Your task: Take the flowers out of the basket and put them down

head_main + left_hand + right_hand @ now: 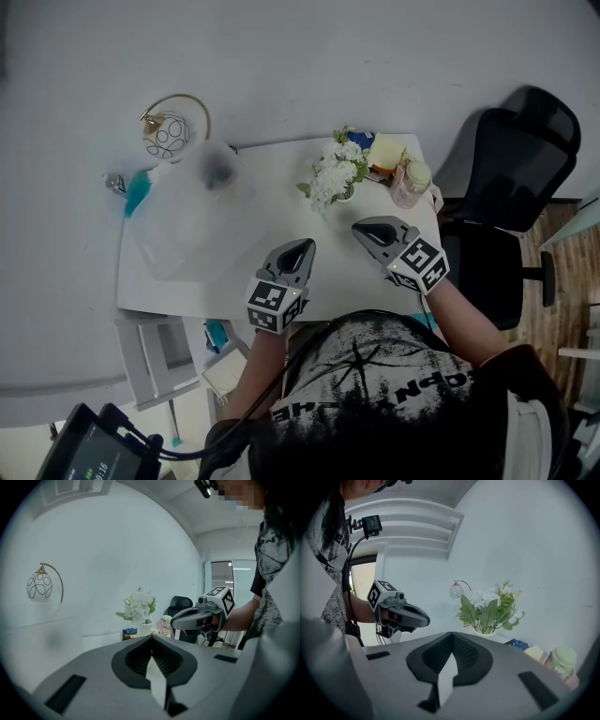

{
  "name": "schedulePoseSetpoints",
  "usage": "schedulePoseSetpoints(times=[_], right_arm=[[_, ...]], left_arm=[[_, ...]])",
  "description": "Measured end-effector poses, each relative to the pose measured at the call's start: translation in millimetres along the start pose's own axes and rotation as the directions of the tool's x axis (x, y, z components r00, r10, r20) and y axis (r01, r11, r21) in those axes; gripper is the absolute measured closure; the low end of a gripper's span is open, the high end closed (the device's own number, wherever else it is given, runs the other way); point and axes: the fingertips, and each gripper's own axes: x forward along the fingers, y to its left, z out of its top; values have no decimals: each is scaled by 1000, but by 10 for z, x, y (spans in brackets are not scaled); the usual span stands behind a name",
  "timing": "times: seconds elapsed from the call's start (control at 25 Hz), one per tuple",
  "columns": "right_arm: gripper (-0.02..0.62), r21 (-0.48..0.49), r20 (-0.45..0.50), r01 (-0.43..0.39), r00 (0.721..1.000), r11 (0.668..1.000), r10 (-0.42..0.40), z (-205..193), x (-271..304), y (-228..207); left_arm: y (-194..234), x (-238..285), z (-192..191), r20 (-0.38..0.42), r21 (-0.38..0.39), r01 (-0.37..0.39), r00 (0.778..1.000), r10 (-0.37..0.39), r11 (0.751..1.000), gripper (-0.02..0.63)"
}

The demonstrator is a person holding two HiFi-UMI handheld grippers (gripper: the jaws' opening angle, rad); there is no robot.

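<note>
Quick rundown of what we're looking at. There's one bunch of white flowers (336, 173) with green leaves, standing upright in one small white holder (144, 628). We take that for the basket, though we can't really make out any weave. It sits toward the far edge of the white table (253, 234), so the flowers are in the holder, not lying down anywhere.

Both claws are pinched together with nothing between them: the left gripper (304, 247) and the right gripper (360, 230) each show their jaws meeting at the tip in their own views. Both hang over the near part of the table, aimed roughly level and a touch downward.

The bit that matters: the bunch lies ahead of both, about between their lines. The right one's nose looks nearer to us in the head view. The stems run up and down, so the long axis is vertical while the claws point more or less sideways at it. We'd guess a grab comes in across the stems, and whichever claw goes would have to spread its jaws.

Count-wise: two grippers, one bunch, one holder, one yellow box (386, 152), one pink jar (412, 178), one lamp (169, 131), one office chair (511, 178).
</note>
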Motion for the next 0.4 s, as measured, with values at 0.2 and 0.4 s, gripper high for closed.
schedulePoseSetpoints(times=[0.2, 0.4], right_arm=[[578, -2, 0, -6, 1000, 1000, 6, -11, 15, 39], [578, -17, -6, -6, 1000, 1000, 6, -1, 41, 76]], left_arm=[[2, -22, 4, 8, -6, -1, 1000, 1, 1000, 595], [35, -71, 29, 13, -21, -5, 1000, 6, 1000, 595]])
